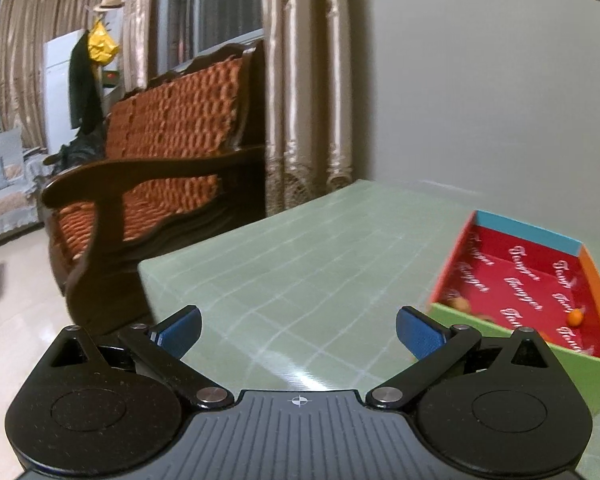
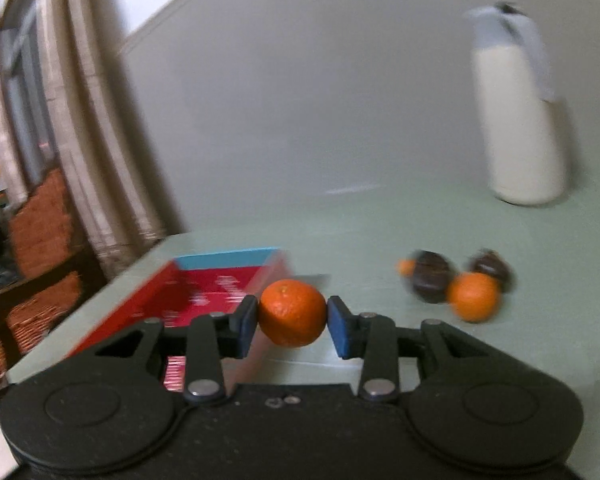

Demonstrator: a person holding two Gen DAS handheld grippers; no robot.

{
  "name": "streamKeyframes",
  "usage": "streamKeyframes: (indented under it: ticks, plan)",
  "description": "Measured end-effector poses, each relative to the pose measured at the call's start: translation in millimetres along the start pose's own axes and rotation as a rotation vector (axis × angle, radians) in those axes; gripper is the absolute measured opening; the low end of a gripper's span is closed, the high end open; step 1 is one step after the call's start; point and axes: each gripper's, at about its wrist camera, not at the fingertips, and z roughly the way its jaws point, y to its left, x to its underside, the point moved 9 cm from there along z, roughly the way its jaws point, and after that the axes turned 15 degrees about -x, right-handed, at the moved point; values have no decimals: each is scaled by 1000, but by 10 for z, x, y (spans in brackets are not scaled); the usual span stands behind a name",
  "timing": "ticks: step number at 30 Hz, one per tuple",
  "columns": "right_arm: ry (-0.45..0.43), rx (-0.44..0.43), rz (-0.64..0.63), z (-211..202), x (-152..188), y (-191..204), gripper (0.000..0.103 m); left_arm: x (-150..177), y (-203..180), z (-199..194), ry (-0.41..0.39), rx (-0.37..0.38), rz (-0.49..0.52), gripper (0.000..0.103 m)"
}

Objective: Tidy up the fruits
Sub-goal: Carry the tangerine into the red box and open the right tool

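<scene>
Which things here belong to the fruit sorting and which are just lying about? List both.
Job:
- orange clamped in the right gripper
- loose orange and dark fruits on the table
- red box holding a small orange fruit
- left gripper, open, holding nothing

Lying about:
- cream flask
- sofa
- curtains

A wooden sofa with orange cushions fills the left of the left wrist view; shiny beige curtains hang behind it; a coat rack bearing a hat and yellow bag stands upper left; a cream thermos stands upper right of the right wrist view.
</scene>
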Motion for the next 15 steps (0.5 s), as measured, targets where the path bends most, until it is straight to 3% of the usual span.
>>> streamKeyframes:
  ticks: [8,15]
  plan:
    - [67,-135,-136,261,125,599,37,47,280,113,20,-46,-32,103]
    - [127,-159,-178,390,292,798,37,86,463,195,35,-77,-47,103]
